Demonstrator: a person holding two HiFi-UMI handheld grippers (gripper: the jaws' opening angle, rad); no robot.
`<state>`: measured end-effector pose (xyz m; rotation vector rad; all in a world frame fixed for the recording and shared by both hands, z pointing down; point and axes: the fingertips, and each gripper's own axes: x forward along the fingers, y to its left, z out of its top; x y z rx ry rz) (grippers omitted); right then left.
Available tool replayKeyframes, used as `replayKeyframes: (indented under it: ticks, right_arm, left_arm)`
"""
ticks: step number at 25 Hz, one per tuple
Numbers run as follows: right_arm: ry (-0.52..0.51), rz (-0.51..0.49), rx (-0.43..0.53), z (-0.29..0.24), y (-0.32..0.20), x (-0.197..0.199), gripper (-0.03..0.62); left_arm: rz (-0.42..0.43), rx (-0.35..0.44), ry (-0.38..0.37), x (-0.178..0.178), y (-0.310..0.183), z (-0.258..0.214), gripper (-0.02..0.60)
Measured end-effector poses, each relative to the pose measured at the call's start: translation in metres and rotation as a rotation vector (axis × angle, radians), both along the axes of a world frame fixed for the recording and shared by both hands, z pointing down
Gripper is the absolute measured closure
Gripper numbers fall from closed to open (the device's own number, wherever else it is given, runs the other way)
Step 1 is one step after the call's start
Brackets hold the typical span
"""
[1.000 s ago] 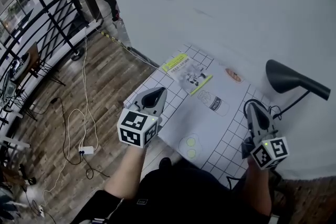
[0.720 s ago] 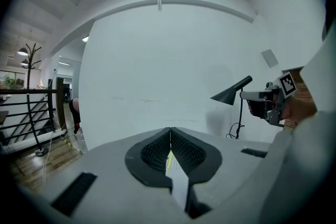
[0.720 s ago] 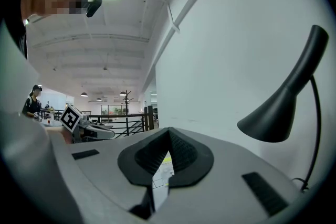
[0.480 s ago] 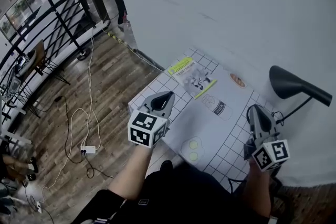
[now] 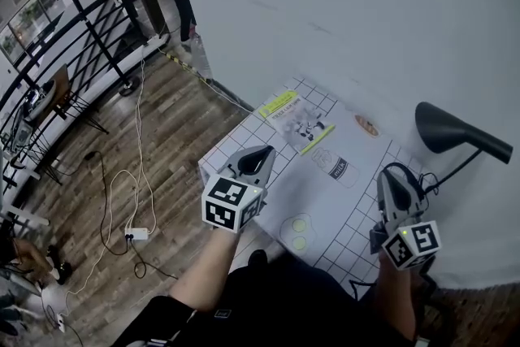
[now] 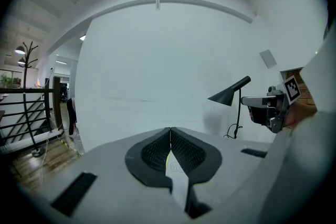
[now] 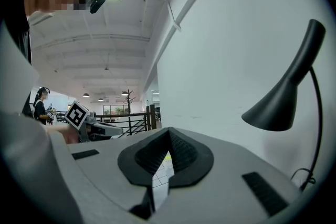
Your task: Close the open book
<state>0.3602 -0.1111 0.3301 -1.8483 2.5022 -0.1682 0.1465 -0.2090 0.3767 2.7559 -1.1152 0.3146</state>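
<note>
The book [image 5: 297, 120] lies flat at the far end of the bench [image 5: 356, 233], near the wall. It looks thin, light and bendy, so it may slide or crumple. I would lift 1 loose outer edge and fold it over. The left gripper [image 5: 262, 153] and right gripper [image 5: 390, 179] both have their fingers pressed together, holding nothing.

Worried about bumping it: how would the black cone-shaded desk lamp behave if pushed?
The black cone-shaded desk lamp probably tips easily: a wide shade overhangs on a thin slanted stem. It is likely light, given that slim frame.
</note>
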Motion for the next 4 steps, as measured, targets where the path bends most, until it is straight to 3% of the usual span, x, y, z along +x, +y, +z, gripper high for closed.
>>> replayKeyframes:
  ticks: [4]
  right_arm:
    - [-0.014,0.001,-0.001,0.0030,0.0041,0.0023,0.591]
  left_arm:
    - [0.011,-0.003,-0.004,0.0050,0.0040,0.0011,0.571]
